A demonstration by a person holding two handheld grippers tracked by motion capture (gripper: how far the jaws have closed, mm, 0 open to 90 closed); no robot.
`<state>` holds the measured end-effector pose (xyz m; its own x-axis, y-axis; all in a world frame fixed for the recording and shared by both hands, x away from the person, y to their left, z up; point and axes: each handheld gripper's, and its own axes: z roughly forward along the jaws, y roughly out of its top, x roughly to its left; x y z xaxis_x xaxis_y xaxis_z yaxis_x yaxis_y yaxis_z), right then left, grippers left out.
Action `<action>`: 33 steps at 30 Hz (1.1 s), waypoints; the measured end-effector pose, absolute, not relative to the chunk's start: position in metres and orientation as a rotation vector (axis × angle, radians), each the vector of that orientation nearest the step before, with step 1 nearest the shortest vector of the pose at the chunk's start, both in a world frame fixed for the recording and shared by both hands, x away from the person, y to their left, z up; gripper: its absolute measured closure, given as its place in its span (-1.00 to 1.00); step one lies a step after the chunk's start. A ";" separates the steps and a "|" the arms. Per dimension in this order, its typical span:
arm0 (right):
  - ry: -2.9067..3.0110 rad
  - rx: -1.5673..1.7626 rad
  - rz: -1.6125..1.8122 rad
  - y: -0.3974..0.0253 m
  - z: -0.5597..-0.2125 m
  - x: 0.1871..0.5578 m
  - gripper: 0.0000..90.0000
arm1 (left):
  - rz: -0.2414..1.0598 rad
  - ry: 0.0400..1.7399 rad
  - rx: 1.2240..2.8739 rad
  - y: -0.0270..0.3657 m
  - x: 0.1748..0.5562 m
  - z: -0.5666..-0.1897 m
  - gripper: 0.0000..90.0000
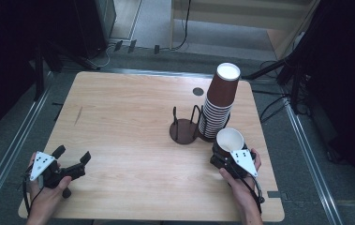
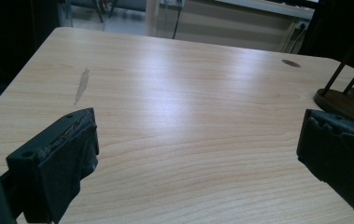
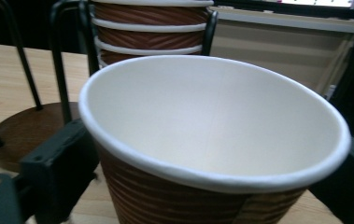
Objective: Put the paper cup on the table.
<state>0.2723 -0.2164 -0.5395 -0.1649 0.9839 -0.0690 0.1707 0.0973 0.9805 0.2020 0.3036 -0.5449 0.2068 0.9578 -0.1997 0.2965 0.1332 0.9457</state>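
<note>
Right gripper view: right gripper [image 3: 202,186] clasps an upright ribbed brown paper cup [image 3: 212,140], white inside.

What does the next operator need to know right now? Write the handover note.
Right tool: shut on a single paper cup, held upright, open end up, just in front of the wire rack.
Left tool: open, holding nothing, low over the near left part of the table.
Cup stack: a tall pile, upside down, in the right half of the rack. The left half, with its round brown base, holds nothing.
Done: one cup is in the grip, apart from the pile.
Left: probably placing this cup; where it goes cannot be told from here.
</note>
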 end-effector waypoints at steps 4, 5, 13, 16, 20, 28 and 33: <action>1.499 1.181 1.222 -0.218 -0.535 0.269 -1.00 | 0.758 1.298 1.383 0.302 0.202 -0.545 -1.00; 1.499 1.176 1.231 -0.219 -0.533 0.268 -1.00 | 0.758 1.297 1.382 0.302 0.202 -0.545 -1.00; 1.479 1.113 1.246 -0.228 -0.517 0.250 -1.00 | 0.759 1.302 1.373 0.304 0.202 -0.545 -1.00; 1.447 1.105 1.263 -0.234 -0.509 0.244 -1.00 | 0.763 1.302 1.373 0.305 0.202 -0.545 -1.00; 1.404 1.106 1.265 -0.247 -0.502 0.238 -1.00 | 0.772 1.303 1.371 0.306 0.202 -0.545 -1.00; 1.332 1.174 1.239 -0.272 -0.501 0.237 -1.00 | 0.782 1.315 1.361 0.310 0.202 -0.545 -1.00; 1.287 1.215 1.217 -0.286 -0.501 0.237 -1.00 | 0.782 1.319 1.363 0.310 0.202 -0.546 -1.00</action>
<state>0.2373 -0.2861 -0.5015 -0.0512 0.9987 -0.0069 0.0493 0.0094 0.9987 0.2021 0.3098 -0.5458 0.1829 0.9626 -0.1997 0.2865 0.1421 0.9475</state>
